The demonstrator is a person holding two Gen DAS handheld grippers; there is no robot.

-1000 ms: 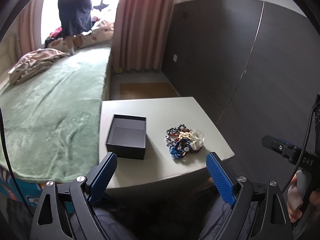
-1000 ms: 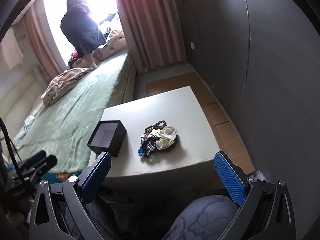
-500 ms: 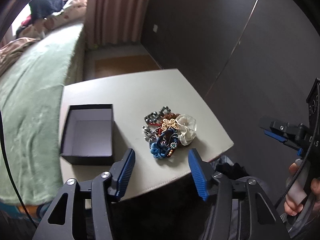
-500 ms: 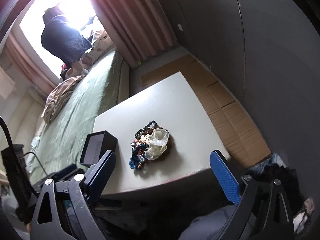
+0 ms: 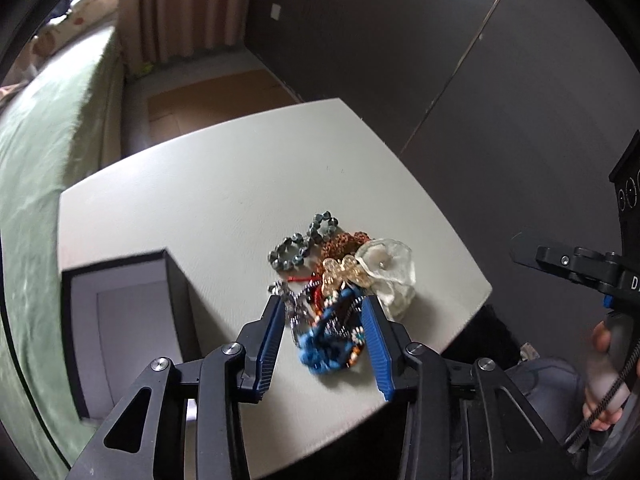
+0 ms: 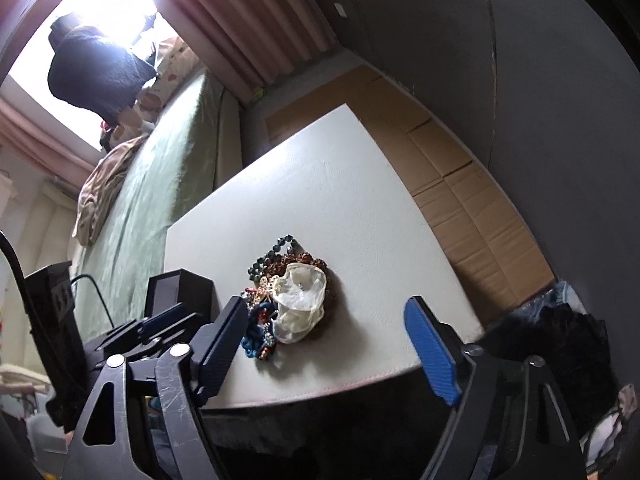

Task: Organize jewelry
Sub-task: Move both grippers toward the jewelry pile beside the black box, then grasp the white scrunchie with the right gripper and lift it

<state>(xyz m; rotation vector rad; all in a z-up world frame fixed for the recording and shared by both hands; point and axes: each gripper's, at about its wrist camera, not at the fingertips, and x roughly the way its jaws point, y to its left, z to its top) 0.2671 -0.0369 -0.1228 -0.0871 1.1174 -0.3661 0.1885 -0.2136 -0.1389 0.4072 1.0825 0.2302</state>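
Observation:
A pile of jewelry [image 5: 340, 276] lies on a pale table [image 5: 224, 200]: a blue beaded piece [image 5: 326, 350], grey bead rings [image 5: 290, 252], a gold piece and a cream fabric flower [image 5: 386, 266]. My left gripper [image 5: 322, 308] is open, its fingers either side of the blue piece at the pile's near end. An open black box [image 5: 124, 320] stands to the left. In the right wrist view the pile [image 6: 288, 304] lies ahead of my open, empty right gripper [image 6: 324, 322], above the table's near edge. The box [image 6: 180, 290] shows behind the left gripper.
A bed with a green blanket [image 6: 160, 176] runs along the table's left side. Dark wardrobe doors [image 5: 460, 60] stand to the right. Flattened cardboard [image 6: 460, 196] lies on the floor beyond the table. Pink curtains [image 6: 248, 20] hang at the back.
My left gripper has moved forward and down over the table and narrowed, so its fingers now flank the blue piece. My right gripper has moved closer and tilted, staying wide open.

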